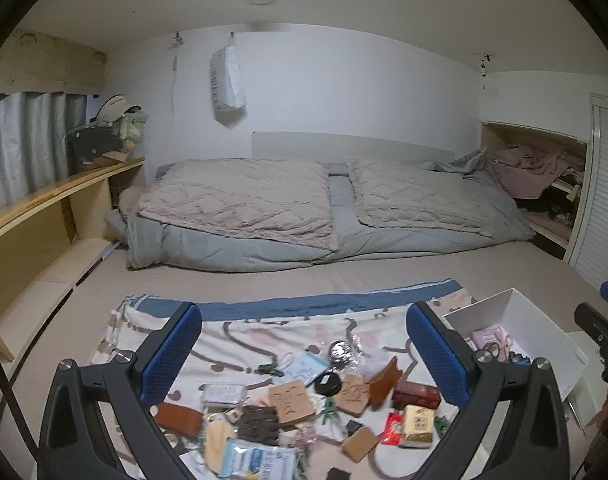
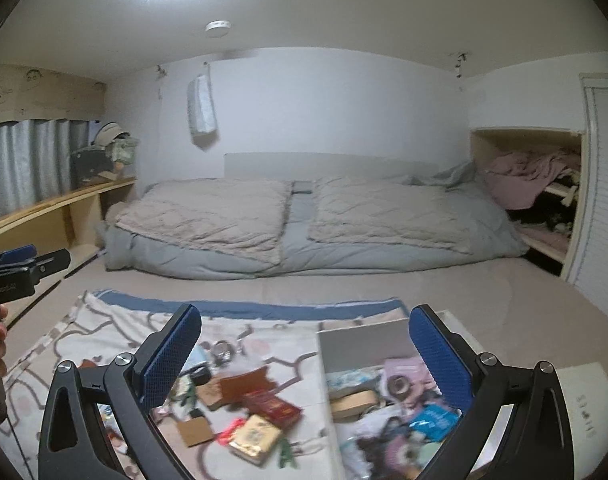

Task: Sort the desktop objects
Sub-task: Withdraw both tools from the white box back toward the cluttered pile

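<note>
Right now I hold both the left gripper [image 1: 304,360] and right gripper [image 2: 304,360] with jaws spread, empty. Scattered items [image 1: 292,400] lie on the patterned cloth [image 1: 240,332] below my left; the white bin [image 2: 360,344] sits beneath my right.

Your right wrist view blurs the jumbled contents of the white open-topped storage box [image 2: 358,340], and its bottom edge cuts off the patterned cloth mat [image 2: 84,332].
</note>
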